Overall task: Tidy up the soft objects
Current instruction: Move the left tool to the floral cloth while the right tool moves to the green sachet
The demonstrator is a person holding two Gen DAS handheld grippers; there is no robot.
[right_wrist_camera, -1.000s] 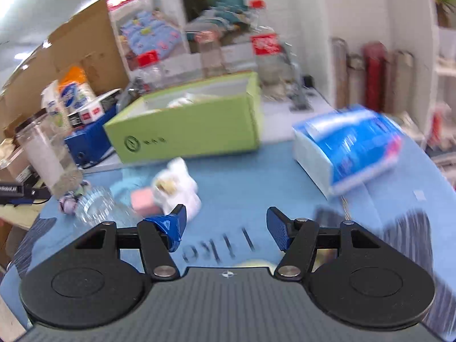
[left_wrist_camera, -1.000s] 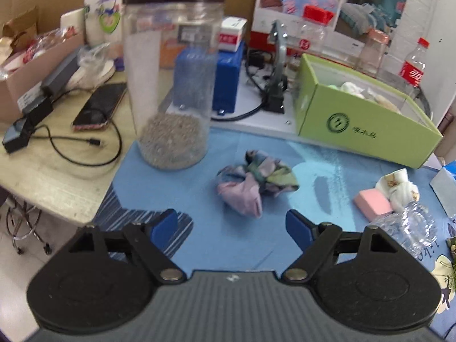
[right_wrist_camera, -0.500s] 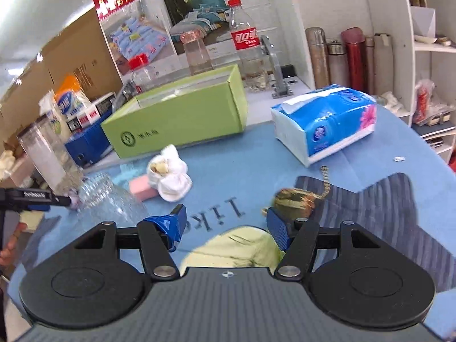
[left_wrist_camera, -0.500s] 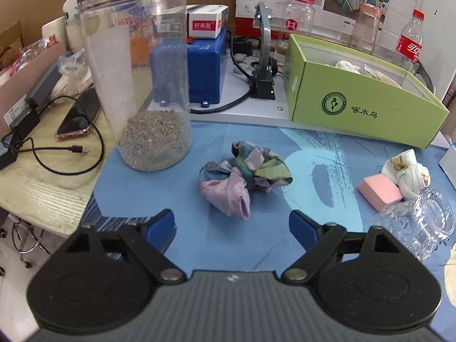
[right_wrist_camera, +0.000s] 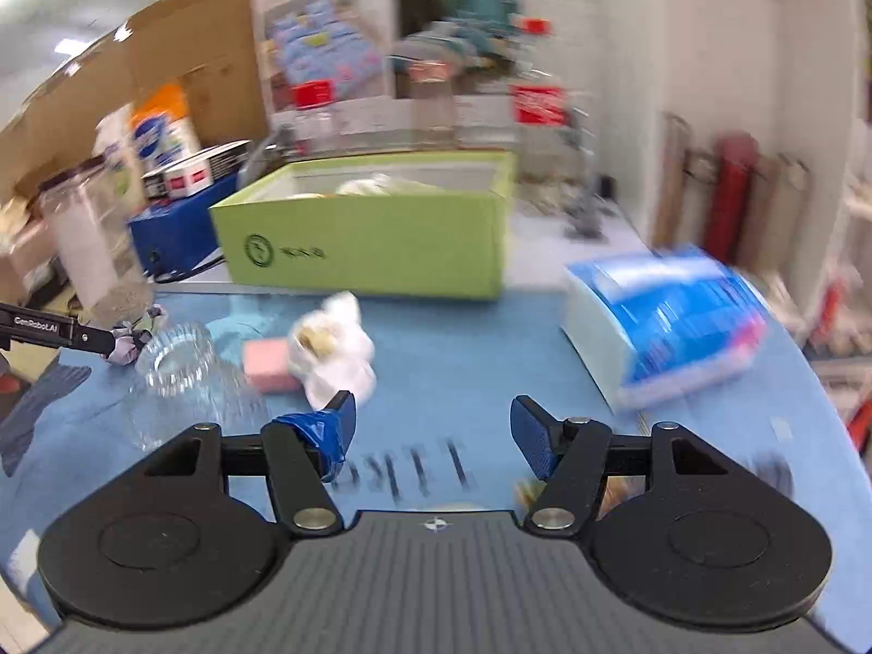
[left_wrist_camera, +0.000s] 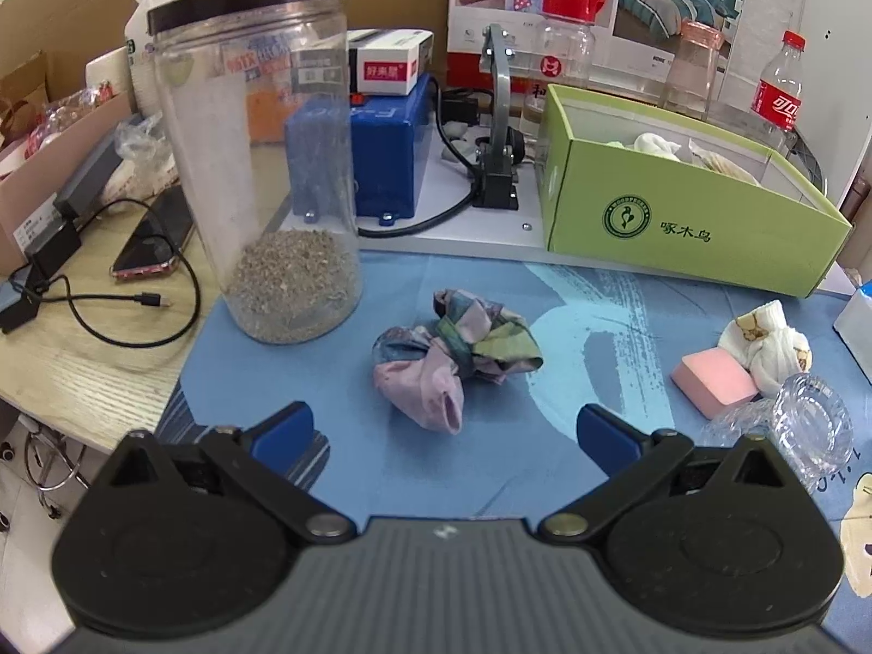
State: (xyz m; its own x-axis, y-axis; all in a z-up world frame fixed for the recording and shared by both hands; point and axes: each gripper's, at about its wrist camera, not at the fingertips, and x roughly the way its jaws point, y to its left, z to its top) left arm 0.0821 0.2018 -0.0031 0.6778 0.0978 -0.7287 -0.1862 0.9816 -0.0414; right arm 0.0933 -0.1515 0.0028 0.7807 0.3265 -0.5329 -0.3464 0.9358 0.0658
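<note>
A crumpled pink, blue and green cloth lies on the blue mat, just ahead of my left gripper. Its jaws are opening, stand wide, and nothing is between them. A white cloth bundle and a pink sponge lie to the right; both also show in the right wrist view, white bundle and sponge. My right gripper hovers open and empty near the bundle. The green box at the back holds white cloths; it appears blurred as green box.
A tall clear jar with grey grains stands left of the cloth. A glass dish sits at the right. A blue tissue pack lies right. A phone, cables and a blue device crowd the left and back.
The left gripper's jaws have spread wider and it has drawn closer to the crumpled cloth. The right view swung right, then back left, and is blurred now.
</note>
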